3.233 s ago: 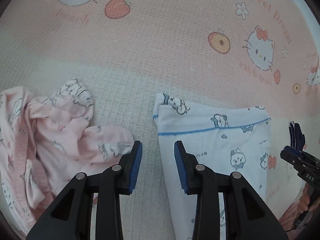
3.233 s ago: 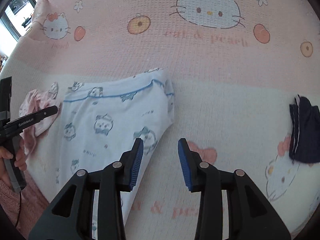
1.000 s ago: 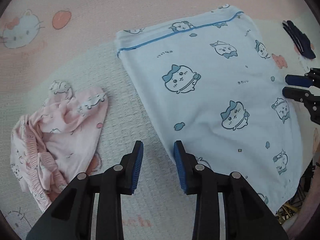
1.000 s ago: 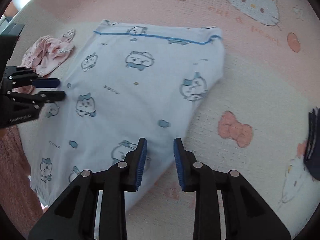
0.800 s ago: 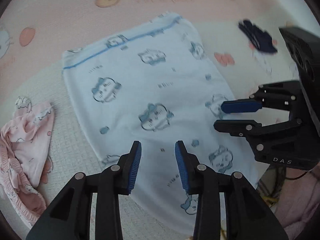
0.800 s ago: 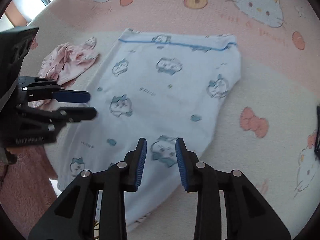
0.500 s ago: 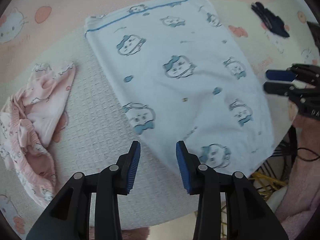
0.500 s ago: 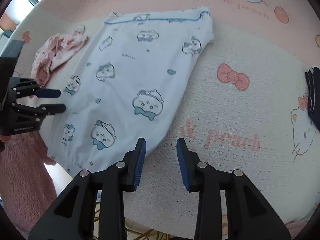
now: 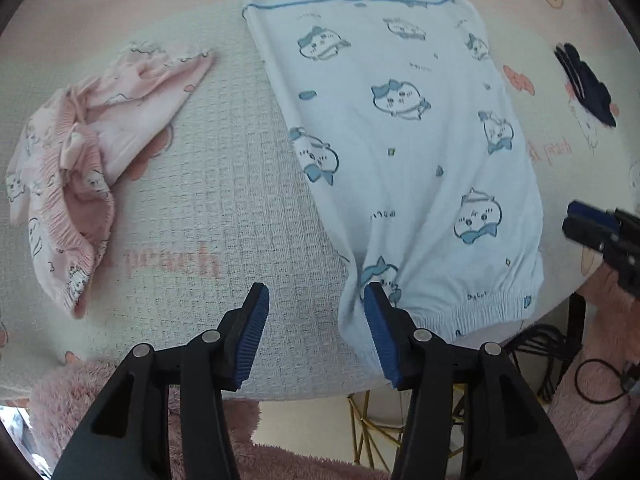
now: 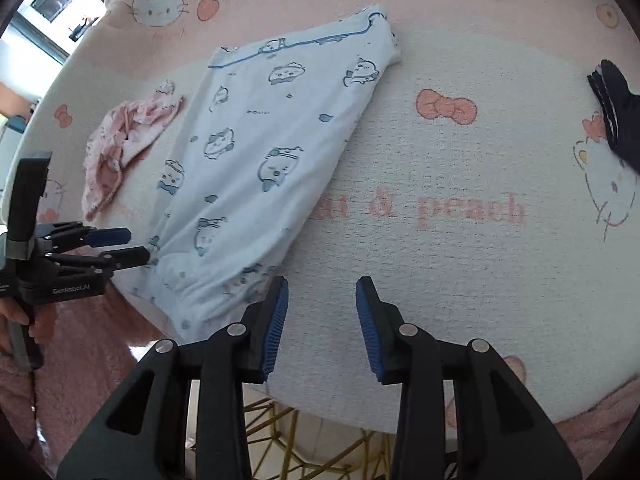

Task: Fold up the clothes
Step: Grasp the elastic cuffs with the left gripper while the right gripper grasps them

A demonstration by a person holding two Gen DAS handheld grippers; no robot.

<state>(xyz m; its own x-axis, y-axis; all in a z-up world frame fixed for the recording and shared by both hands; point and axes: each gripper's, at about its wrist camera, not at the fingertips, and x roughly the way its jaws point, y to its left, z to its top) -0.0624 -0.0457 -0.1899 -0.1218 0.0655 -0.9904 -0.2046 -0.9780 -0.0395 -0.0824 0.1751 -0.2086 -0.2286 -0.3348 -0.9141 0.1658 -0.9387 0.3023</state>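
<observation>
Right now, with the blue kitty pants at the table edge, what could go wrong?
The light blue pants have their elastic hem over the table edge, so a tug might slide them off. The open left hand-held gripper sits beside one hem corner and might pinch only one layer, folding it crooked.

On the tabletop (image 9: 224,184), the crumpled garment (image 9: 80,148) lies left of the spread trousers (image 9: 404,128); the folded cloth (image 9: 586,80) lies to their right

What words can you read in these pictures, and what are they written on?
"& peach": pink letters on the table cover, right wrist view; the word before it is too blurred.
"peach": on the same cover, left wrist view.
"GenRobot.AI": white print on the left gripper.
Small print on the blue garment: too small to read.
</observation>
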